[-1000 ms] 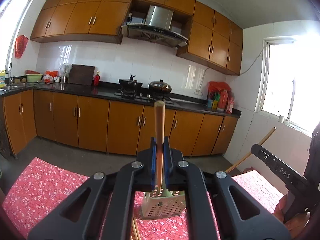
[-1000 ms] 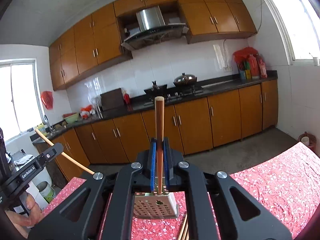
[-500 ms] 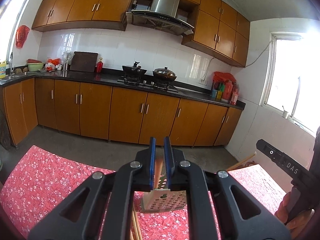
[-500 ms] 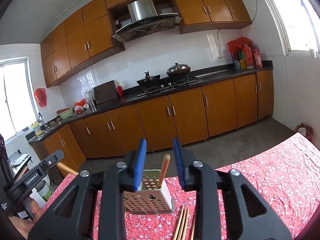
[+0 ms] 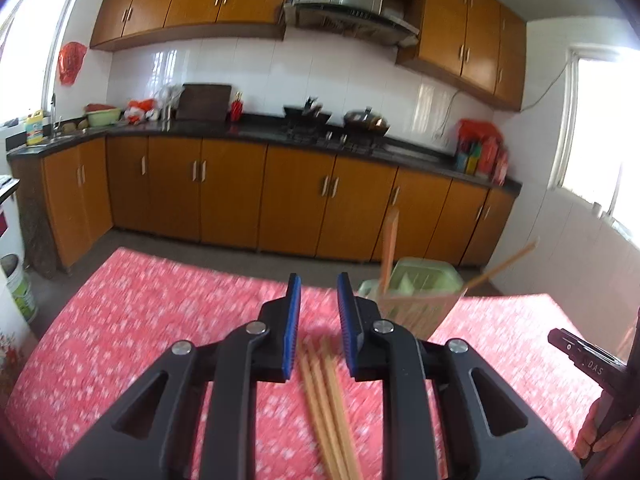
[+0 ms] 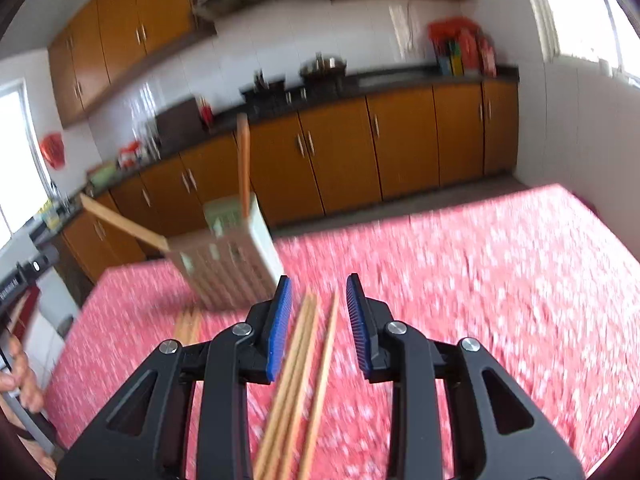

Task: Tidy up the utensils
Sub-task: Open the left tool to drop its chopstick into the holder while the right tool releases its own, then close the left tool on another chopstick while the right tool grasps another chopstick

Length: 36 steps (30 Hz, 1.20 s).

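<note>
**Two hand-held grippers above loose chopsticks**

Left hand-held gripper and right hand-held gripper, jaws parted and just opening, grasp nothing. Chopsticks lie on the red-clothed bench beneath them; beyond stands a perforated holder with two chopsticks. "DAS" is printed on the right gripper's side.

On the table, the utensil holder stands at about one o'clock from the left gripper and at eleven o'clock from the right gripper. Two chopsticks stand in it, one upright, the other leaning out over its rim. Loose chopsticks lie on the cloth at six o'clock of the holder, running under and between each gripper's parted jaws. The counter runs behind the table at twelve o'clock
</note>
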{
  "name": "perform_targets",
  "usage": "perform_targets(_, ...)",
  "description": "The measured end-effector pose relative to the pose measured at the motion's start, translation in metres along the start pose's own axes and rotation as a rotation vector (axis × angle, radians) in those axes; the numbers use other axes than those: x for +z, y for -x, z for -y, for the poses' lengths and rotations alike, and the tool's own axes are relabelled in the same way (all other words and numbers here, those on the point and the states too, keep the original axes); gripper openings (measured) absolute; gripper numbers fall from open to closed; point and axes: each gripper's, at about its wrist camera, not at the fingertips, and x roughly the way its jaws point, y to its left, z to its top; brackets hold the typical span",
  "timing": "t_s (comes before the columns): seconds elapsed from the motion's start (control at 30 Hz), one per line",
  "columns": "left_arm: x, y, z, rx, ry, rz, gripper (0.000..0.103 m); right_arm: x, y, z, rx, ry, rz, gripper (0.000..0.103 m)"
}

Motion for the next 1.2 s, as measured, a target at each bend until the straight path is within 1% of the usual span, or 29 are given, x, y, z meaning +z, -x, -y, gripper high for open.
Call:
perform_targets(0.07, -0.024, -0.004, -0.008, 0.024, -0.004, -0.055, 0.020, -0.024, -0.013, 0.002, -0.016, 0.010, -0.069, 0.027)
perform_targets(0.13, -0.048, -0.006, -0.015, 0.050, -0.014, -0.099, 0.020, -0.048, -0.025, 0.003, -0.008, 0.009, -0.137, 0.025)
perform_targets(0.23, -0.077, -0.008, -0.021, 0.061, -0.013, -0.156, 0.020, -0.079, -0.037, -0.001, 0.017, 0.004, -0.219, 0.023)
perform_targets(0.3, -0.094, -0.008, -0.023, 0.064, -0.018, -0.185, 0.020, -0.093, -0.042, -0.005, 0.030, 0.005, -0.254, 0.023)
perform_targets(0.37, -0.110, -0.008, -0.022, 0.068, -0.032, -0.212, 0.020, -0.098, -0.045, -0.009, 0.042, 0.005, -0.271, 0.023)
perform_targets(0.43, -0.121, -0.009, -0.017, 0.055, -0.029, -0.240, 0.020, -0.101, -0.048, -0.014, 0.052, 0.012, -0.282, 0.023)
perform_targets(0.53, -0.131, -0.012, -0.014, 0.040, -0.022, -0.270, 0.020, -0.110, -0.054, -0.022, 0.033, 0.050, -0.294, 0.023)
perform_targets(0.6, -0.137, -0.013, -0.011, 0.028, -0.018, -0.283, 0.020, -0.112, -0.055, -0.026, 0.003, 0.075, -0.285, 0.017)
perform_targets(0.63, -0.138, -0.014, -0.008, 0.021, -0.017, -0.289, 0.020, -0.113, -0.054, -0.026, -0.012, 0.086, -0.281, 0.011)
perform_targets(0.73, -0.140, -0.016, -0.002, -0.006, -0.015, -0.310, 0.020, -0.112, -0.054, -0.018, -0.041, 0.069, -0.273, 0.008)
perform_targets(0.77, -0.141, -0.017, 0.001, -0.015, -0.014, -0.319, 0.020, -0.110, -0.054, -0.012, -0.061, 0.056, -0.268, 0.008)
perform_targets(0.87, -0.144, -0.024, 0.006, -0.054, -0.001, -0.355, 0.020, -0.105, -0.054, 0.001, -0.081, 0.022, -0.260, 0.008)
perform_targets(1.03, -0.149, -0.035, 0.013, -0.066, -0.013, -0.399, 0.019, -0.107, -0.052, 0.001, -0.081, 0.027, -0.258, 0.008)
perform_targets(1.2, -0.155, -0.042, 0.020, -0.066, -0.034, -0.427, 0.015, -0.108, -0.052, 0.000, -0.075, 0.023, -0.258, 0.008)
